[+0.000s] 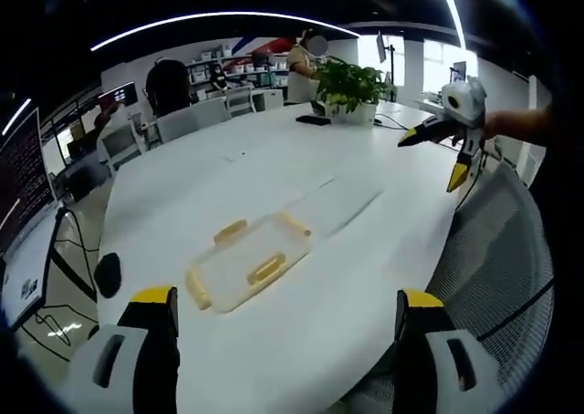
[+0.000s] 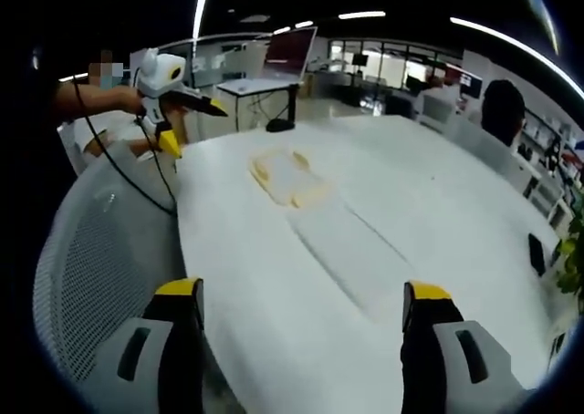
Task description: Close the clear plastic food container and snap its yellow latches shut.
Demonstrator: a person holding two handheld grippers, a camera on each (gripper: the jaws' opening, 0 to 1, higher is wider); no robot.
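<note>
While both hand-held grippers hover with jaws spread apart and empty, the clear container [image 1: 248, 261] lies on the white desk [image 1: 274, 159]; it sits at 12 o'clock ahead of the left hand-held gripper [image 1: 287, 309], and at 11 o'clock, well apart, from the right hand-held gripper [image 2: 301, 305].

In the right gripper view, the right gripper [image 2: 301, 309] stood with its yellow-tipped jaws wide apart at six o'clock, nothing between them, above the white counter [image 2: 429, 204]. The clear container [image 2: 288, 179] with yellow latches lay flat on the counter toward twelve o'clock, well apart from those jaws. At ten o'clock the left gripper [image 2: 187, 122], held in a person's hand [image 2: 137, 99], hovered beyond the counter's edge, jaws spread. A grey mesh chair [image 2: 100, 250] sat at eight o'clock.
</note>
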